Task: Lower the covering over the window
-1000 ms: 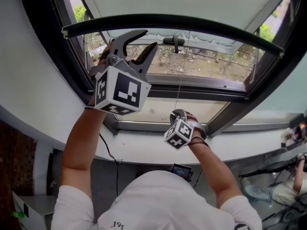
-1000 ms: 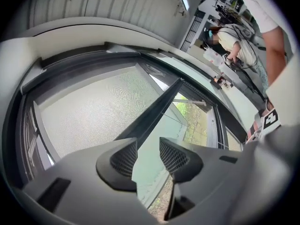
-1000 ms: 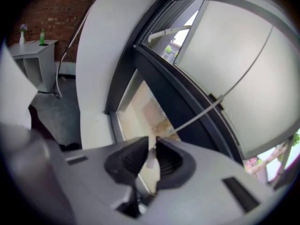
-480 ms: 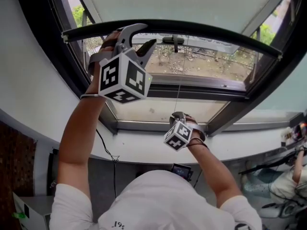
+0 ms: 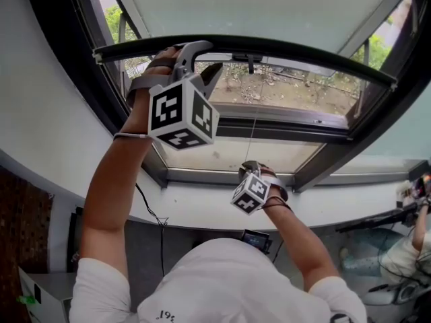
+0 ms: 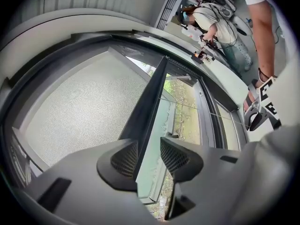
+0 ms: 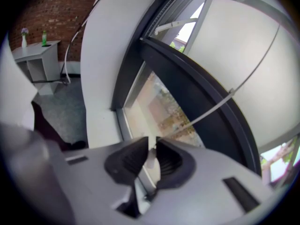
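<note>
A pale roller blind [image 5: 256, 5] covers the upper window and ends in a dark bottom bar [image 5: 303, 49]. My left gripper [image 5: 207, 58] reaches up to the bar's left part. In the left gripper view the bar [image 6: 150, 102] runs between the jaws of the left gripper [image 6: 149, 156]. The jaws have just been opening, and a gap shows beside the right pad. Lower down, my right gripper [image 5: 250, 167] is shut on the end of the thin pull cord [image 5: 252, 126]. In the right gripper view the right gripper [image 7: 151, 156] pinches a small white piece, and the cord [image 7: 206, 111] runs up from it.
A white sill [image 5: 202, 210] and the dark window frame [image 5: 323, 157] lie below the glass. A black cable [image 5: 151, 210] hangs under the sill. A seated person [image 5: 404, 261] is at the far right. A white shelf [image 7: 40, 55] stands by a brick wall.
My left gripper has rolled and moved onto the bar, which now sits between its jaws. The bar sits slightly lower. My right gripper has sunk a little with the cord.
</note>
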Action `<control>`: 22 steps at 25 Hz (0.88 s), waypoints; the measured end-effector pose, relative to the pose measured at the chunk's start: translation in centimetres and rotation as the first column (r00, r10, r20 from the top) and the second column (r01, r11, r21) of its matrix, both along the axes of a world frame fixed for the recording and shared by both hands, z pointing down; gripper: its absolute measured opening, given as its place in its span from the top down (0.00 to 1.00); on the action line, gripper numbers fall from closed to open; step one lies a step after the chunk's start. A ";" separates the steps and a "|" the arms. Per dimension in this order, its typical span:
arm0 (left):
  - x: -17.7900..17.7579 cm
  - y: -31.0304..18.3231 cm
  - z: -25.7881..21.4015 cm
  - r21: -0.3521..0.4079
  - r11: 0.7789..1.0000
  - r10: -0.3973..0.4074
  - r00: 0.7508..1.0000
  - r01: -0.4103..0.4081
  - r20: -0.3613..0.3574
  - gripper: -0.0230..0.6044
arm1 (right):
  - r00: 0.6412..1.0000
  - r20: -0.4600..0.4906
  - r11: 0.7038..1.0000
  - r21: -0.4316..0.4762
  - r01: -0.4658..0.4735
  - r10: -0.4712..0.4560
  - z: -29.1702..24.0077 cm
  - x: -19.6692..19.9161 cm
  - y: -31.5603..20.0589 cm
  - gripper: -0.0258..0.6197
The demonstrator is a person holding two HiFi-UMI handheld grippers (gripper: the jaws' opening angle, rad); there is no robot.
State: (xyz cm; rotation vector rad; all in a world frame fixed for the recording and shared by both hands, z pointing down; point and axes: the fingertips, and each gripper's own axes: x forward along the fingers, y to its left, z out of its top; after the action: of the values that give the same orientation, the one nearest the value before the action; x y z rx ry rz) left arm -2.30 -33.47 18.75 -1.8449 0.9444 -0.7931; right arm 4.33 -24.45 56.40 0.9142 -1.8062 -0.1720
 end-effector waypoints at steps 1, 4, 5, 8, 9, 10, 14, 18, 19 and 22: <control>0.0 0.0 0.2 0.005 1.000 -0.004 1.000 0.004 0.011 0.72 | 1.000 -0.002 1.000 0.001 -0.004 0.004 0.1 0.1 0.0 0.87; -0.2 0.1 1.0 0.010 1.000 -0.019 0.998 0.019 0.056 0.72 | 1.000 -0.008 1.000 -0.008 -0.009 0.009 0.8 0.2 -0.1 0.87; -0.2 0.1 1.4 0.003 1.000 -0.023 0.997 0.023 0.073 0.72 | 1.000 -0.012 1.000 -0.014 -0.010 0.009 1.1 0.2 0.0 0.87; -0.2 0.1 3.1 -0.047 0.998 -0.029 0.992 0.035 0.123 0.72 | 1.000 -0.026 0.999 -0.048 -0.006 0.005 2.4 0.2 0.7 0.87; -0.2 0.0 3.8 -0.063 0.997 -0.029 0.989 0.039 0.144 0.72 | 1.000 -0.029 0.998 -0.062 -0.005 0.003 2.9 0.2 0.9 0.87; -0.2 0.0 4.6 -0.078 0.996 -0.028 0.986 0.041 0.162 0.72 | 1.000 -0.029 0.997 -0.077 -0.007 0.005 3.6 0.2 1.2 0.87; -0.3 0.0 6.4 -0.110 0.993 -0.026 0.982 0.048 0.187 0.72 | 0.999 -0.034 0.993 -0.113 -0.017 0.013 5.1 0.6 1.6 0.87; -0.2 -0.1 7.0 -0.122 0.991 -0.037 0.977 0.063 0.212 0.72 | 0.999 -0.039 0.992 -0.128 -0.023 0.018 5.6 0.7 1.5 0.87; -0.2 -0.1 7.1 -0.125 0.990 -0.039 0.975 0.068 0.220 0.72 | 0.999 -0.039 0.991 -0.131 -0.023 0.018 5.7 0.7 1.5 0.87; -0.2 -0.1 7.7 -0.136 0.988 -0.044 0.970 0.079 0.240 0.72 | 0.999 -0.039 0.990 -0.139 -0.020 0.015 6.1 0.4 1.8 0.87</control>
State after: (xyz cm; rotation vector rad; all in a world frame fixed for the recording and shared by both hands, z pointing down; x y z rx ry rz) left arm -2.55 -33.56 26.47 -1.8007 0.8120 -1.1184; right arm 4.71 -22.65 62.48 0.8225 -1.7515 -0.0506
